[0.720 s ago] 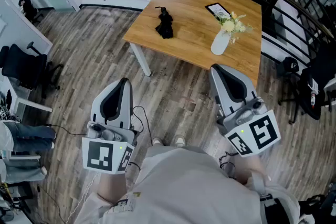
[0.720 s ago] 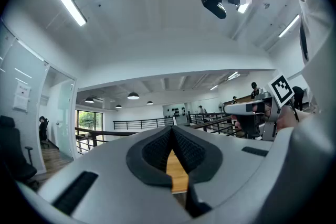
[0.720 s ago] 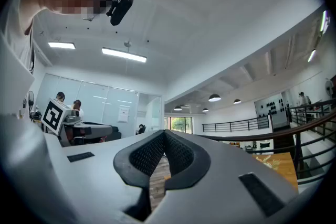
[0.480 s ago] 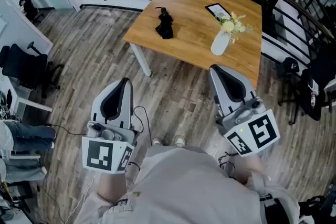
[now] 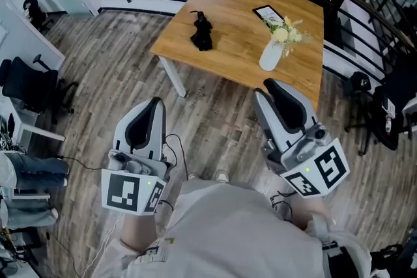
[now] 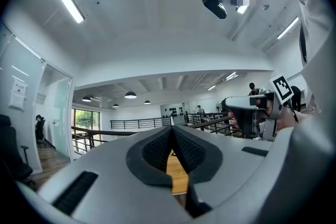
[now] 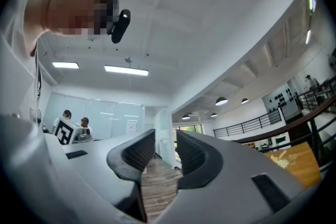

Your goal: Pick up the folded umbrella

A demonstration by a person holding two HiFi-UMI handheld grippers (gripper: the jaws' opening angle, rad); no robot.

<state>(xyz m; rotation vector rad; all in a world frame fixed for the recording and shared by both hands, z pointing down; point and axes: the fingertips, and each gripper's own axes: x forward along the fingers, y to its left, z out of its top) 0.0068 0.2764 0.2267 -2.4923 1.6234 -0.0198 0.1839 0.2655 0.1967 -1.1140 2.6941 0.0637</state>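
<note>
left hand-held gripper (image 5: 154, 103): jaws together, empty, over the floor (image 5: 117, 68)
folded umbrella (image 5: 201, 32): lying on table (image 5: 238, 49), left part, well apart from both grippers
right hand-held gripper (image 5: 266, 85): narrow gap, empty, near table edge

The folded umbrella (image 5: 201, 32) is black and compact, a bunched dark bundle with a thin piece sticking out at its far end. It lies flat on the light wooden table (image 5: 234, 52), near the table's left edge.

Wooden table (image 5: 238, 49) with folded umbrella (image 5: 201, 33), flower vase (image 5: 270, 56), framed card (image 5: 268, 12)
</note>
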